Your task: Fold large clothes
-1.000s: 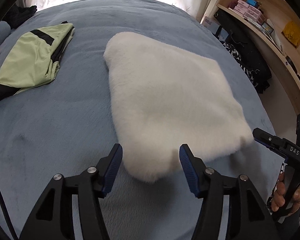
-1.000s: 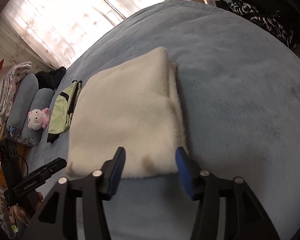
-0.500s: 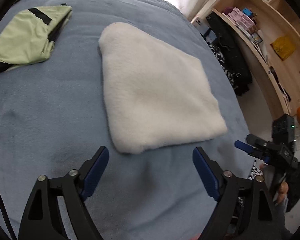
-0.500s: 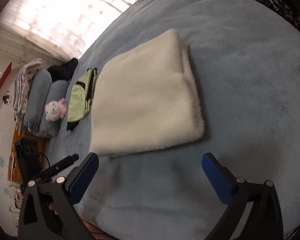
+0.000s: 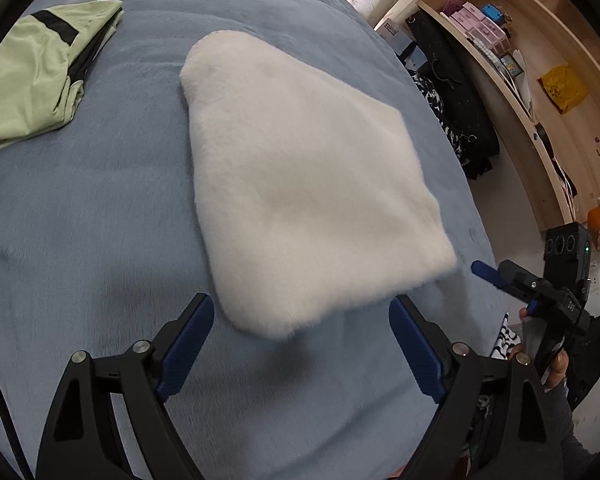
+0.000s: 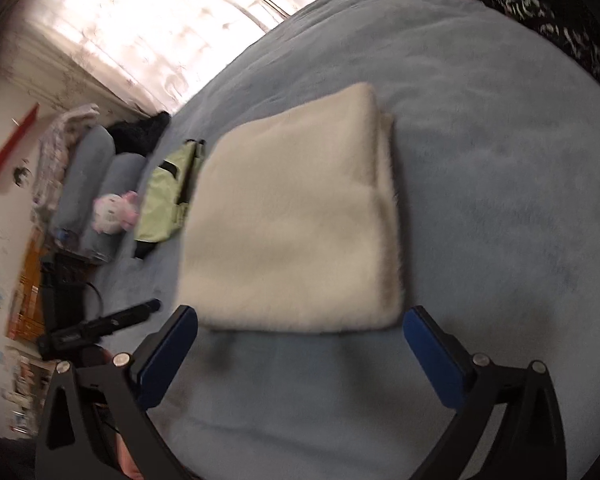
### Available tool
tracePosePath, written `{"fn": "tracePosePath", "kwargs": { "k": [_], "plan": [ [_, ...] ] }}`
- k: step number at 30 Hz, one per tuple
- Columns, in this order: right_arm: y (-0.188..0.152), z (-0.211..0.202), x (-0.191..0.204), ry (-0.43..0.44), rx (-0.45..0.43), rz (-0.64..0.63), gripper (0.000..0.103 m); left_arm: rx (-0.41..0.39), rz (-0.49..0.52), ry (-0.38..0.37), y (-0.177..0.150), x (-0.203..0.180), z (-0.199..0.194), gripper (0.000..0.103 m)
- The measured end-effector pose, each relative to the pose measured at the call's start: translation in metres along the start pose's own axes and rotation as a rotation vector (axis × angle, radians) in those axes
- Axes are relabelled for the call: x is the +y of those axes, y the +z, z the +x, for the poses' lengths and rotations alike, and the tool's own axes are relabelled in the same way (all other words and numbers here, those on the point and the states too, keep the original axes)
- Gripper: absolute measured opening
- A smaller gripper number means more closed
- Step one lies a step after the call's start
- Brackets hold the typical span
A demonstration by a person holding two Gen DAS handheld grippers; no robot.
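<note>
1. White fleece garment (image 5: 304, 184) lies folded into a thick rectangle on the blue bed (image 5: 80, 208), centre of the left wrist frame; its near edge sits just above both claws.
2. Left claw (image 5: 302, 350) is spread wide, nothing between the pads; its jaws have just been opening, off the fleece's near corner.
3. Right claw (image 6: 300, 354) is also spread wide and empty, having just been opening too; the fleece edge sits above it, not touching.
4. Step looks like release after the last fold; this piece seems done.
5. Green garment (image 5: 36, 80), upper left, is already folded, lying well apart from the fleece.
6. Next move likely calls for pulling both claws clear without dragging the pile.
</note>
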State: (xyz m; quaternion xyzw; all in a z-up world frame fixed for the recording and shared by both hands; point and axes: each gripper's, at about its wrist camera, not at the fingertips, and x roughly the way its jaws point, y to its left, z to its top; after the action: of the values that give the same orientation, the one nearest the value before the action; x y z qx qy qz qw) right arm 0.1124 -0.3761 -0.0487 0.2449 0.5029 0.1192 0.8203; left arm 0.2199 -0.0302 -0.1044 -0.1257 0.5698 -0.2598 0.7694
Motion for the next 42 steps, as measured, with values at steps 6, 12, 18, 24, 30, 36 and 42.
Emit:
{"fn": "tracePosePath", "kwargs": {
  "k": [6,12,18,24,30,36,42],
  "plan": [
    [0.034,0.027,-0.018,-0.095,0.048,-0.044,0.103,0.013,-0.012,-0.014,0.026,0.012,0.025,0.088],
    [0.056,0.058,-0.034,-0.003,0.11,-0.007,0.103,0.029,-0.036,-0.021,0.042,0.023,0.051,0.088],
    [0.062,0.092,-0.051,0.084,0.192,0.03,0.103,0.028,-0.04,0.002,0.043,0.032,0.064,0.088],
    [0.059,0.123,-0.051,0.212,0.264,0.023,0.103,0.058,-0.063,-0.045,0.048,0.038,0.086,0.093],
    [0.065,0.14,-0.051,0.259,0.291,0.023,0.103,0.064,-0.034,-0.08,0.051,0.035,0.1,0.101],
    [0.065,0.143,-0.056,0.297,0.262,0.072,0.103,0.058,-0.006,-0.072,0.054,0.027,0.109,0.103],
    [0.066,0.141,-0.042,0.233,0.244,0.019,0.102,0.015,0.02,0.015,0.055,0.006,0.107,0.098]
  ]
}}
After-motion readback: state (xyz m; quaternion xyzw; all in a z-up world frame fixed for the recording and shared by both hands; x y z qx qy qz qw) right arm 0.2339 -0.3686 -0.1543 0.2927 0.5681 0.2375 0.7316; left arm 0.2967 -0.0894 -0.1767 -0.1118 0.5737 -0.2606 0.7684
